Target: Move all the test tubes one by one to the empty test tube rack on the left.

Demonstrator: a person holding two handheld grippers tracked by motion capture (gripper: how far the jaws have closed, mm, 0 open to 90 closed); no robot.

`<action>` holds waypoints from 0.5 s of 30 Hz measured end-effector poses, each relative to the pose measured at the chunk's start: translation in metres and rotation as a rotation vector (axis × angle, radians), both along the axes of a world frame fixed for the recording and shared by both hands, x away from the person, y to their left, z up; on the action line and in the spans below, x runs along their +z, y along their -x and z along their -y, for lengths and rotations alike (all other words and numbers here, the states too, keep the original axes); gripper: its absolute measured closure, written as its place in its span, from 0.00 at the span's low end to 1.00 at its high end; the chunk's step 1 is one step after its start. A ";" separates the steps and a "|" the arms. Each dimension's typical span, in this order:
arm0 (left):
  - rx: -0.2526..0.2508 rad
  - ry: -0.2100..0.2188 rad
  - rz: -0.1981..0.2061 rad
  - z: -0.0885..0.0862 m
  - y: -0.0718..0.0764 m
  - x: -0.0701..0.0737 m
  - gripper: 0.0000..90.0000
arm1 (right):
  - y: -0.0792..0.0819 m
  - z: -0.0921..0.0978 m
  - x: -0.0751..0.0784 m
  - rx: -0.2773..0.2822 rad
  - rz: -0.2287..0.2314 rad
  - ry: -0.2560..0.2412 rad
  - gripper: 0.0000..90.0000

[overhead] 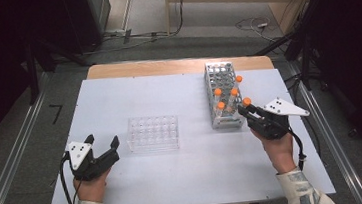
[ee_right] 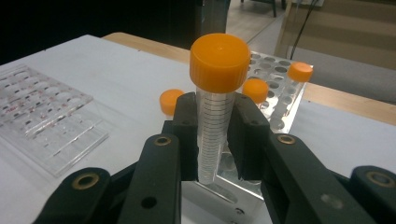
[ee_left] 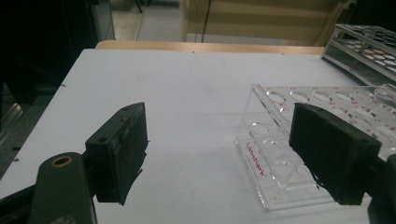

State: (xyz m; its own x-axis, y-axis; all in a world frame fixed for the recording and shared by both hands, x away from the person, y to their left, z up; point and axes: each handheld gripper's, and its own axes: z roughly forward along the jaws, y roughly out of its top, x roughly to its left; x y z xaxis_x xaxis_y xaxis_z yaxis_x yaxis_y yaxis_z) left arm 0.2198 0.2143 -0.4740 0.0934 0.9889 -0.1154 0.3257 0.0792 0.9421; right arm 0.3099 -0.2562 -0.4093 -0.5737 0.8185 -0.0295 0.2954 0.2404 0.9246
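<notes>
Right tongs (ee_right: 215,140) sit closest to the lens: both black jaws pressed onto a clear graduated plastic tube with an orange screw cap (ee_right: 215,107), held upright, cap well above the jaw tips. High view puts the right tongs (overhead: 246,110) at the near right corner of the metal perforated tube rack (overhead: 222,95), with the tube's cap (overhead: 246,101) right at the jaw tips. Tube bottom is hidden behind the jaws, so can't tell whether it's seated in a rack hole or lifted clear. Just beyond the right tongs, three more orange-capped tubes (ee_right: 254,88) stand in the rack; high view shows them (overhead: 227,97) spread over its near half. Left tongs (overhead: 104,145) are spread wide, nothing between the jaws, hovering low over the white bench (overhead: 176,178) on the near left side. Just to the right of the left tongs and slightly ahead sits an empty clear acrylic tube rack with red lettering (ee_left: 289,158); the right-hand jaw overlaps it in the left gripper view, contact not confirmable. In the high view that acrylic rack (overhead: 153,133) lies between the two tongs, nearer the left ones, and apart from the metal rack.
</notes>
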 end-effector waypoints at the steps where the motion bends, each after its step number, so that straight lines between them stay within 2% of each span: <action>1: 0.000 -0.002 -0.001 0.000 0.000 0.000 0.23 | 0.002 -0.001 -0.002 0.006 -0.005 0.006 0.79; 15: -0.031 0.008 0.013 0.006 0.004 0.006 0.23 | 0.012 -0.006 -0.014 0.037 -0.040 0.037 0.79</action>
State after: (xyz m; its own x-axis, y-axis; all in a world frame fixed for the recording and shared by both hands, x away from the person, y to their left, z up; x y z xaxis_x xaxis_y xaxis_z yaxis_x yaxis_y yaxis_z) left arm 0.2163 0.2079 -0.4680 0.1259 0.9845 -0.1219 0.3160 0.0767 0.9457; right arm 0.2984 -0.2503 -0.4228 -0.6046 0.7958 -0.0358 0.3220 0.2853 0.9027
